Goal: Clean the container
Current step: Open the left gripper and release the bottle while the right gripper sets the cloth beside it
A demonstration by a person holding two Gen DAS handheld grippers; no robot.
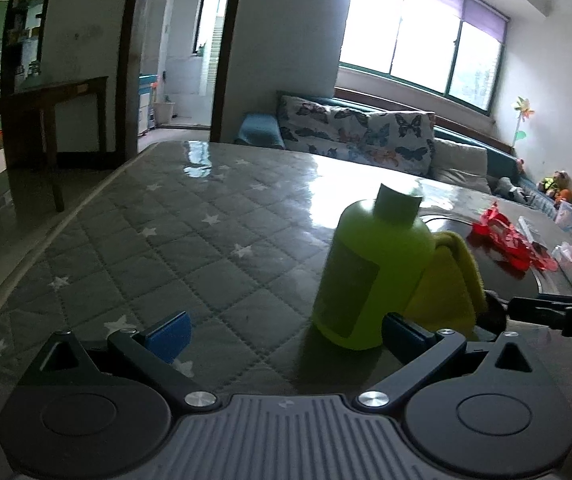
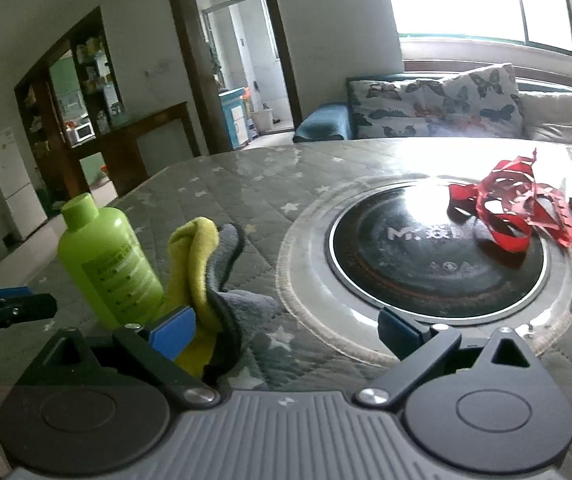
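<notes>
Left claw [image 1: 282,330] is spread wide, nothing between its blue pads [image 1: 170,334]. Green bottle [image 1: 365,272] stands upright on the quilted table [image 1: 174,240] just ahead of it, toward its right pad, possibly touching. Right claw [image 2: 286,330] is also released and empty. A yellow and grey cloth [image 2: 206,276] is bunched against its left pad, bottle just left of that. Black round cooktop [image 2: 425,256] ahead-right, red ribbon [image 2: 517,208] lying on its far edge.
</notes>
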